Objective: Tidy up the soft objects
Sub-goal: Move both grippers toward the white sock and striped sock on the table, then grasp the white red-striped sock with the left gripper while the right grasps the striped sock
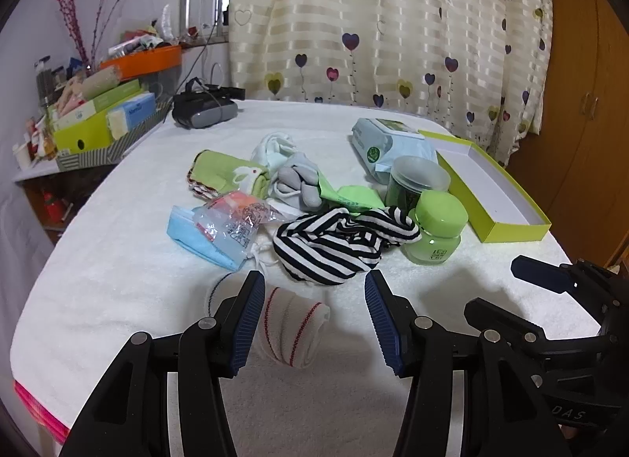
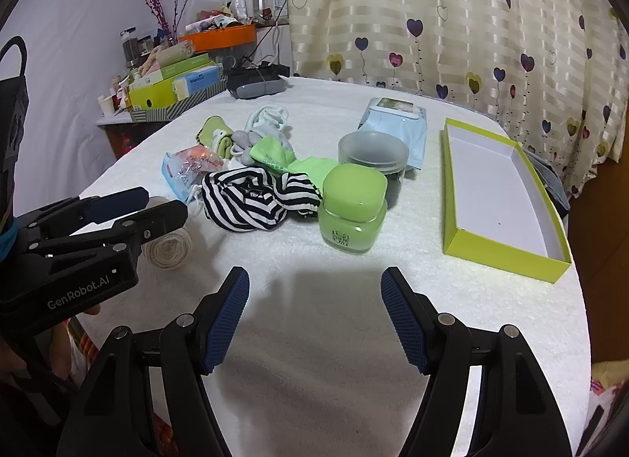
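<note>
Fluffy white towel (image 1: 118,260); crumpled striped cloth (image 1: 334,248); ribbed rolled sock (image 1: 293,329).

A heart-patterned curtain (image 2: 452,24) hangs behind the tabletop (image 2: 314,339). At its far left corner lies a black headset (image 1: 204,109), beside a cluttered side shelf holding an orange tray (image 1: 145,59), boxes and pink-flowered branches (image 1: 74,12). A wooden wardrobe (image 1: 582,103) stands right.

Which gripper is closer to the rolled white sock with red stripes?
Left. The left gripper stands open right above the rolled sock, which lies between its fingers. The right gripper is open over bare towel, off to the side.
</note>
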Action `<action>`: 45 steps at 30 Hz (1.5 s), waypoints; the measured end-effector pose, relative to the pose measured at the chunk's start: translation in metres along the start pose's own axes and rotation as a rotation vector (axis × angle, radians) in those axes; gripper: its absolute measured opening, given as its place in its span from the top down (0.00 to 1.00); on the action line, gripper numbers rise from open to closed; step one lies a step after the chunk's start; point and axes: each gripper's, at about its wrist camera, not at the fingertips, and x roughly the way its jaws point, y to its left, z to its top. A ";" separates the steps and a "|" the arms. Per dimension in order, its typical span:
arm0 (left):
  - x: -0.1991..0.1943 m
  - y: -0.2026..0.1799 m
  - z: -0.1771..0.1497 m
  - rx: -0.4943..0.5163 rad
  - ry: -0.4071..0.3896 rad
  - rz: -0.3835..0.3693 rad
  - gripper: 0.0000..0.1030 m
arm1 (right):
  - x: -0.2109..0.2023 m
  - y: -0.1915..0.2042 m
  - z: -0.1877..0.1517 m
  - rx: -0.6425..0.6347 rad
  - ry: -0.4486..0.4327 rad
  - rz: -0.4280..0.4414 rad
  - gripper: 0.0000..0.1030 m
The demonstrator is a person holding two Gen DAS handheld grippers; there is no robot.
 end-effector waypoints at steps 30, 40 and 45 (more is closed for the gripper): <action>0.011 0.026 -0.005 -0.063 0.001 0.041 0.50 | 0.010 0.007 0.008 -0.027 -0.004 0.065 0.32; 0.011 0.030 -0.005 -0.068 0.000 0.020 0.50 | 0.014 0.015 0.012 -0.046 -0.007 0.086 0.32; 0.010 0.032 -0.005 -0.074 0.001 0.013 0.50 | 0.015 0.020 0.014 -0.065 -0.016 0.089 0.32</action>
